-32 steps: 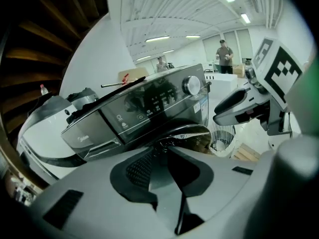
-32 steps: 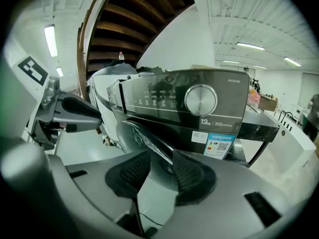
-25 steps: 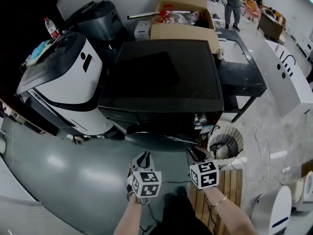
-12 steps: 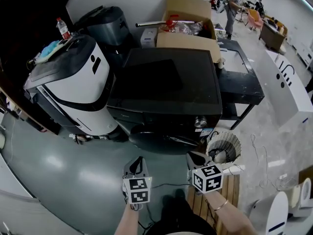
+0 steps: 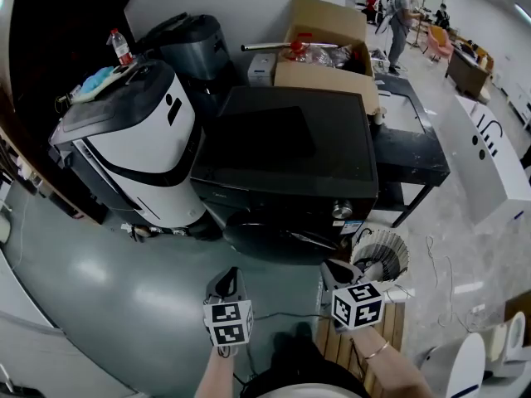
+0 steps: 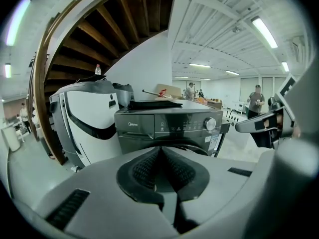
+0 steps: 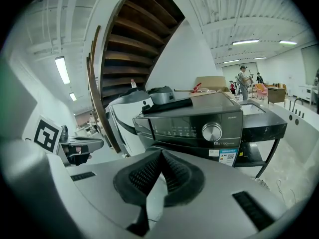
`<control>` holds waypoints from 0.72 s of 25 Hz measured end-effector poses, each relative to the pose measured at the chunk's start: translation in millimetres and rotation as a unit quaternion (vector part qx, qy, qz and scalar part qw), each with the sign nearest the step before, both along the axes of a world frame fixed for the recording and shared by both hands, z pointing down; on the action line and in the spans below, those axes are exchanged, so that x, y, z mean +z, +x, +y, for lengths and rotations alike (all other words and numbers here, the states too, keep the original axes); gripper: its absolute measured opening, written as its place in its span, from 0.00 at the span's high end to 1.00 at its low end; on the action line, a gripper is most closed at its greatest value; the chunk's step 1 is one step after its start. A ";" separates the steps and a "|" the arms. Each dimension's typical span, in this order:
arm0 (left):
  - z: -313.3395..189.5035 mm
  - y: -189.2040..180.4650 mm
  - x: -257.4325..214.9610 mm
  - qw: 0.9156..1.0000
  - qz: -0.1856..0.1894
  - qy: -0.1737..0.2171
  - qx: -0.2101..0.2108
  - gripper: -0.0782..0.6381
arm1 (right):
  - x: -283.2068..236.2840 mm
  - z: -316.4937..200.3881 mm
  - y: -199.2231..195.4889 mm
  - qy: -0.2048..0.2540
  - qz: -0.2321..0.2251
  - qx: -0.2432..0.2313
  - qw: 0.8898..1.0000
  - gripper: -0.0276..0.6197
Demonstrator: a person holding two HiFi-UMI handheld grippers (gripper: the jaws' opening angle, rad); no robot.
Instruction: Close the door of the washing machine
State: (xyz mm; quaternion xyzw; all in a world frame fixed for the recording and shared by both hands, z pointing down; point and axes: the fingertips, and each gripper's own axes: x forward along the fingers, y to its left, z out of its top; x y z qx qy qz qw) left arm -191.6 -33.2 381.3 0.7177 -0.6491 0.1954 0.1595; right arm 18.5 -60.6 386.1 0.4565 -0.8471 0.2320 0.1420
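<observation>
The dark washing machine [image 5: 290, 152] stands in the middle of the head view, its round door [image 5: 270, 237] lying flush against the front. Both grippers hover in front of it and touch nothing. My left gripper [image 5: 228, 274] is shut and empty, its pads [image 6: 149, 168] meeting below the control panel [image 6: 169, 126]. My right gripper [image 5: 332, 266] is shut too, with nothing between its pads [image 7: 172, 171], and points at the silver knob [image 7: 212, 132]. The jaws hide most of the door in both gripper views.
A white-and-black appliance [image 5: 137, 135] stands tight against the machine's left side. A black table [image 5: 411, 143] and cardboard box [image 5: 328, 48] are behind and to the right. A round white fan [image 5: 380, 254] and wooden pallet [image 5: 338, 347] lie near my right gripper. People stand far back [image 5: 406, 11].
Both grippers have drawn back from the machine's front and risen. The left one rolled, so its marker cube now faces up squarely.
</observation>
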 end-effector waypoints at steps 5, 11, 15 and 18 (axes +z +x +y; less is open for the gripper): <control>1.6 -4.6 -4.3 1.000 0.014 -0.001 -0.011 0.85 | -6.1 -4.5 -0.8 0.003 0.000 -0.005 1.000 0.95; 4.7 -4.3 -3.2 1.000 0.018 -0.002 -0.014 0.85 | -7.7 -6.9 0.8 0.004 -0.009 -0.006 1.000 0.95; 1.9 -5.0 -4.4 1.000 0.021 -0.001 -0.015 0.85 | -6.2 -7.7 -1.9 -0.002 -0.007 -0.011 1.000 0.95; -0.5 -4.8 -3.6 1.000 0.023 -0.002 -0.014 0.85 | -3.8 -7.1 -3.7 -0.006 -0.007 -0.014 1.000 0.95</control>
